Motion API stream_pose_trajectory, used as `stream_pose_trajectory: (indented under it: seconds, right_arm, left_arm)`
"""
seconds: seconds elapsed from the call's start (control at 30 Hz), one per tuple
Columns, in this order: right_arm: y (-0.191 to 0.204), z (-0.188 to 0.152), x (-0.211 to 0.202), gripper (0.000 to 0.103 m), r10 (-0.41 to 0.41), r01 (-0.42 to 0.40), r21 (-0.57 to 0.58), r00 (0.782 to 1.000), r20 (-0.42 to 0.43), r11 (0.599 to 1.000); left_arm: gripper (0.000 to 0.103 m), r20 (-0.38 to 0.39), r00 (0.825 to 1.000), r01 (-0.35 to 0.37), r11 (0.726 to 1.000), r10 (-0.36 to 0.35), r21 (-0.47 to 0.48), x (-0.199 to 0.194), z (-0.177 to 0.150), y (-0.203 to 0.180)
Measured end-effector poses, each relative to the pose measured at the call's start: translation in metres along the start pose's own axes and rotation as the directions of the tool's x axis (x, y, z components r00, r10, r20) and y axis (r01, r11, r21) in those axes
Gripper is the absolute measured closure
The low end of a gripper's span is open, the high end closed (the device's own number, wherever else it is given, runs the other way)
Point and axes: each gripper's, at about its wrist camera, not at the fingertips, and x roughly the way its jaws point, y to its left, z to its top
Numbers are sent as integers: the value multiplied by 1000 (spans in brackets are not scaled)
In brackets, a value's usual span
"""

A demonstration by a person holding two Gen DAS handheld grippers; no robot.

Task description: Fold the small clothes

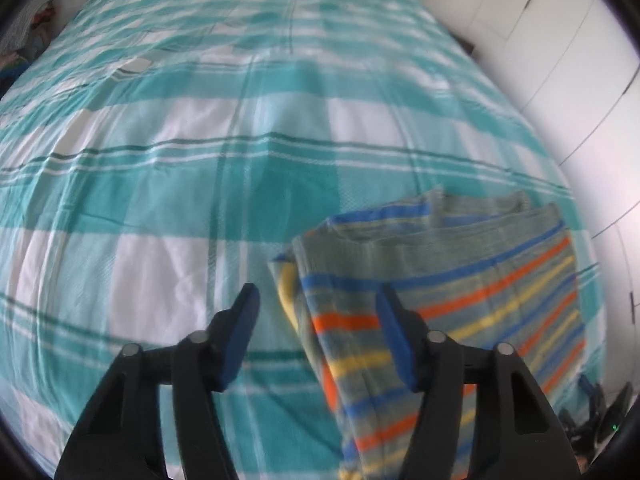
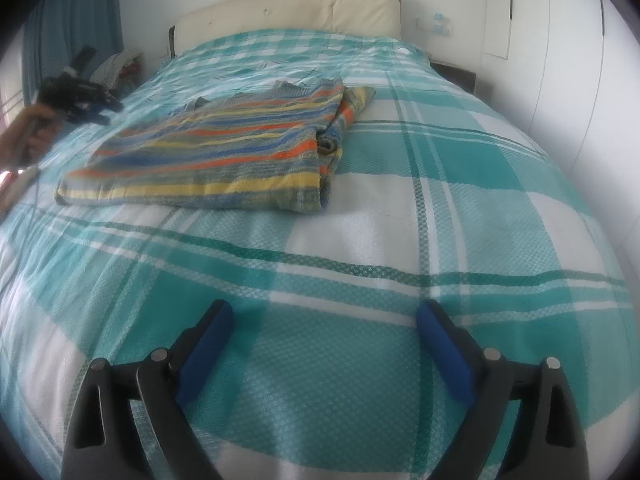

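A striped garment in grey, blue, orange and yellow (image 2: pixel 224 152) lies folded flat on the bed, with a bunched sleeve at its right edge. In the left wrist view the garment (image 1: pixel 472 292) lies low and right. My left gripper (image 1: pixel 316 300) is open and empty, hovering over the garment's left edge; it also shows in the right wrist view (image 2: pixel 100 106), at the far left beside the garment. My right gripper (image 2: pixel 324 316) is open and empty over bare cover, well short of the garment.
The bed has a teal and white checked cover (image 2: pixel 460 184) and a cream headboard (image 2: pixel 288 12). White wardrobe doors (image 1: pixel 560 60) run along the right side. A cluttered bedside spot (image 2: pixel 120 66) and blue curtain (image 2: pixel 72 12) are at the left.
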Motion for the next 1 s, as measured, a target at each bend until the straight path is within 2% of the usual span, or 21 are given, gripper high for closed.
stream_pose_trajectory:
  seconds: [0.17,0.2,0.23,0.3,0.4,0.47,0.5,0.53,0.57,0.6,0.67,0.7,0.73,0.77,0.83,0.9,0.97,1.0]
  right_arm:
    - [0,0,0,10,0,0,1,1000,0,1000]
    - [0,0,0,9,1,-1,1,1000,0,1000]
    - [0,0,0,9,1,-1,1,1000,0,1000]
    - [0,0,0,9,0,0,1,1000,0,1000]
    - [0,0,0,9,-1,1,1,1000,0,1000]
    - [0,0,0,9,-1,1,1,1000,0,1000]
    - [1,0,0,9,-1,1,1,1000,0,1000]
    - [0,0,0,9,-1,1,1,1000,-1,1000]
    - [1,-1,0,9,-2,2,0,1000,-2,1000]
    - [1,-1,0,9,-3,3,-1,1000,-2,1000]
    - [1,-1,0,9,-1,1,0,1000,-2,1000]
    - [2,-1,0,9,0,0,1,1000,-1,1000]
    - [2,-1,0,9,1,-1,1,1000,-1,1000]
    - [2,-1,1,9,3,-3,2,1000,-1,1000]
    - [2,-1,1,8,6,-6,3,1000,-1,1000]
    - [3,-1,2,8,5,-5,3,1000,-2,1000]
    - [3,0,2,8,4,-4,1,1000,-2,1000]
    - [2,0,2,8,4,-4,1,1000,-3,1000]
  left_arm:
    - [59,-24,999,-40,999,41,13,27,10,-5]
    - [75,-26,999,-42,999,42,18,30,12,-5]
    - [101,-28,999,-41,999,42,28,33,12,-5]
    - [101,-2,998,-65,997,65,51,32,15,-9]
    - [101,135,988,-78,995,69,59,7,21,-13]
    - [100,199,977,-89,995,80,39,-1,24,-10]
    - [93,184,978,-104,994,96,34,5,24,-9]
    - [88,134,985,-118,992,112,35,15,23,-8]
    - [87,66,988,-144,989,141,39,26,19,-6]
    - [84,37,987,-160,986,158,40,30,14,-6]
    - [67,53,986,-159,987,157,32,20,-2,-4]
    - [47,78,988,-133,991,132,13,7,-14,-1]
    - [32,99,991,-94,996,94,-7,-7,-27,0]
    - [28,113,992,-57,998,59,-17,-17,-38,0]
    - [14,116,993,32,999,-30,-12,-39,-73,-9]
    - [12,84,994,64,997,-67,43,-43,-106,-27]
    - [25,13,999,-35,990,33,136,-32,-138,-47]
    - [40,-26,991,-125,976,131,179,-22,-153,-54]
